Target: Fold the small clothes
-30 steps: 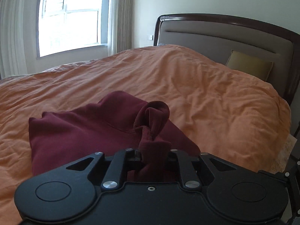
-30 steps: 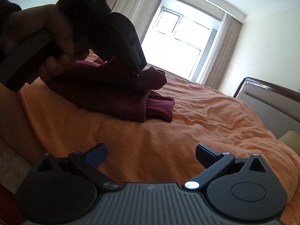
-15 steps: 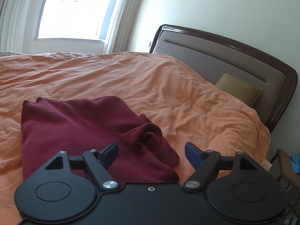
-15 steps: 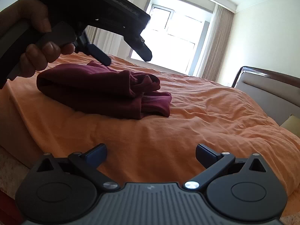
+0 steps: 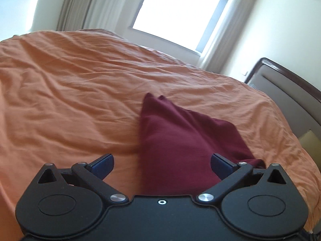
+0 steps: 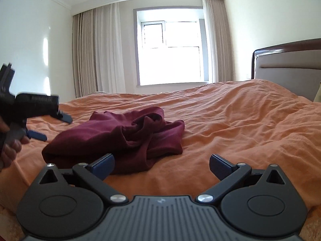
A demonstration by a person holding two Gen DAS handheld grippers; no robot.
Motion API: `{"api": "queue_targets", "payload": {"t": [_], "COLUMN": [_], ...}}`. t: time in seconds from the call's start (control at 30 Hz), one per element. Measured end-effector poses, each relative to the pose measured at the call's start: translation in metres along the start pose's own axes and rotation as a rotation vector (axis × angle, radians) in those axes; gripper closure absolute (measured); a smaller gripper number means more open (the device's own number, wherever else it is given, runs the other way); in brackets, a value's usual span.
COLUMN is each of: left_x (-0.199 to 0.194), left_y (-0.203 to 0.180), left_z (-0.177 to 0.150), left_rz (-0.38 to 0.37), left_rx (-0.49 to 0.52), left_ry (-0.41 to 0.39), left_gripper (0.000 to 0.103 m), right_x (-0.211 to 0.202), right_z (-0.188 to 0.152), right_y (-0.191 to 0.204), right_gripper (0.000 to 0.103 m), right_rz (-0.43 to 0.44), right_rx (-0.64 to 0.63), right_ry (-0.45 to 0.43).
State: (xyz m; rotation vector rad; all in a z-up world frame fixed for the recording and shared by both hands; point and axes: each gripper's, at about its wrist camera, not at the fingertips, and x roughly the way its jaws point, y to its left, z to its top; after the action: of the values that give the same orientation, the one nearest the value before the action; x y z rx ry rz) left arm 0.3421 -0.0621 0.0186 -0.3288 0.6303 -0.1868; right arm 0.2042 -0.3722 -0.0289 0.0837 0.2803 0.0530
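Note:
A dark red garment point(image 6: 112, 136) lies folded in a rumpled bundle on the orange duvet point(image 6: 240, 120), its right end bunched. In the left wrist view the same garment point(image 5: 180, 132) runs away from the camera under my left gripper point(image 5: 162, 160), whose jaws are opening wide; the cloth lies below the gap and neither pad touches it. From the right wrist view the left gripper point(image 6: 53, 127) hovers at the garment's left end, held by a hand point(image 6: 10, 148). My right gripper point(image 6: 161, 161) stands open near the bed's front edge, just short of the garment, holding nothing.
The orange duvet point(image 5: 70, 100) covers the whole bed. A padded headboard point(image 6: 286, 68) with a dark wooden frame stands at the right, with a pillow point(image 5: 309, 142) against it. A window point(image 6: 170, 52) with curtains is behind the bed.
The left gripper let go of the bunched cloth, opened wide and drew off to the garment's left end while rolling. The right gripper stayed open and rolled level.

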Motion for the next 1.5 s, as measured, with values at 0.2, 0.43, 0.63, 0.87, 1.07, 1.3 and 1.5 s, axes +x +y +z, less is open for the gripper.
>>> {"api": "queue_targets", "payload": {"t": [0.2, 0.43, 0.63, 0.87, 1.07, 1.3, 1.5], "left_x": [0.005, 0.007, 0.006, 0.008, 0.01, 0.018, 0.007], "left_y": [0.028, 0.021, 0.02, 0.017, 0.019, 0.013, -0.002], "left_z": [-0.015, -0.014, -0.014, -0.015, -0.016, -0.016, -0.01], "left_rz": [0.044, 0.069, 0.075, 0.087, 0.045, -0.006, -0.106], "left_rx": [-0.047, 0.015, 0.006, 0.014, 0.009, 0.015, 0.026], "left_ry": [0.039, 0.044, 0.048, 0.048, 0.062, 0.094, 0.069], "left_gripper": [0.001, 0.001, 0.001, 0.001, 0.001, 0.001, 0.001], "right_x": [0.024, 0.092, 0.135, 0.158, 0.152, 0.133, 0.116], "right_z": [0.03, 0.067, 0.079, 0.068, 0.055, 0.057, 0.062], "right_y": [0.002, 0.002, -0.006, -0.007, -0.015, -0.024, -0.045], "right_gripper": [0.0, 0.0, 0.0, 0.017, 0.057, 0.085, 0.085], "right_rz": [-0.007, 0.018, 0.025, 0.013, 0.022, 0.057, 0.036], "right_rx": [0.049, 0.101, 0.205, 0.257, 0.329, 0.367, 0.391], "right_ry": [-0.02, 0.155, 0.222, 0.261, 0.232, 0.107, 0.065]}}
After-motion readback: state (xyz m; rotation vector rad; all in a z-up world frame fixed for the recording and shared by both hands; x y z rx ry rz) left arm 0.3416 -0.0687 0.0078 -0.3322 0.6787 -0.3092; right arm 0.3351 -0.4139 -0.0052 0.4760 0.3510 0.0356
